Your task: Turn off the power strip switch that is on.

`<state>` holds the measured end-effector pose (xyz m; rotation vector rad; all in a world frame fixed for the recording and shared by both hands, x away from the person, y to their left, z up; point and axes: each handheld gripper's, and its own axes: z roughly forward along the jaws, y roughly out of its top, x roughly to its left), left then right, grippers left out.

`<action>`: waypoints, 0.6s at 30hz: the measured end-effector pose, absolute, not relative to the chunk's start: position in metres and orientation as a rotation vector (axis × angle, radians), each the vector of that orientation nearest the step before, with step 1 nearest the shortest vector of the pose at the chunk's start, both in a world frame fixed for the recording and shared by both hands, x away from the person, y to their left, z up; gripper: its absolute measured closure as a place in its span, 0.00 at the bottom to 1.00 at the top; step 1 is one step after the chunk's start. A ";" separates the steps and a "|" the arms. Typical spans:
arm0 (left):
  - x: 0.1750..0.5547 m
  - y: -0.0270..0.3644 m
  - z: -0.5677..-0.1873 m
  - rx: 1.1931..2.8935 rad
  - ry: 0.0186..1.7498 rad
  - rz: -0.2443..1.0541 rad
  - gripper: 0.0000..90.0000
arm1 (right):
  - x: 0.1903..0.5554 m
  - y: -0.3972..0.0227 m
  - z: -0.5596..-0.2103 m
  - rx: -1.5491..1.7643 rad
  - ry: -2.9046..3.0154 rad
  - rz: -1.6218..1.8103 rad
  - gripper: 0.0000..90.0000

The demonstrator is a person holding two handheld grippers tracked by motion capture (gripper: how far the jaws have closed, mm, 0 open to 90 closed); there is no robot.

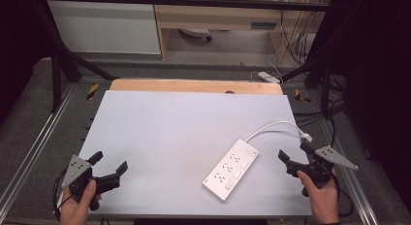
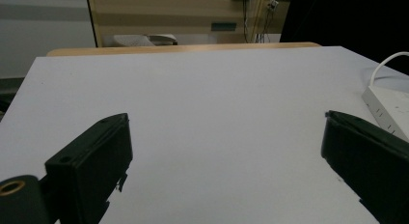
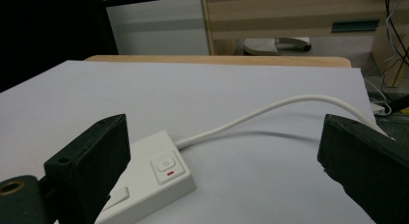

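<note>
White power strip [image 1: 231,169] lay diagonally on the pale table [image 1: 169,133] toward our right, its rocker switch [image 3: 166,166] marked red and its cord [image 1: 276,125] curving away; our left gripper [image 1: 107,164] and right gripper [image 1: 292,152] both stood wide apart, gripping nothing

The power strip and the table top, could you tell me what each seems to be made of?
Power strip: likely hard white plastic, smooth with a slight sheen and moulded buttons. Table top: matte pale sheet, perhaps laminate, over a wooden board showing at the far edge.
</note>
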<state>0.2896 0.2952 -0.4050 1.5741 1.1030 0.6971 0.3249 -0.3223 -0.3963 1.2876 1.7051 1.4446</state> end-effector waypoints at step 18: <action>0.289 0.297 -0.405 1.563 1.116 0.714 0.05 | 0.321 -0.314 -0.375 1.237 1.743 1.461 0.06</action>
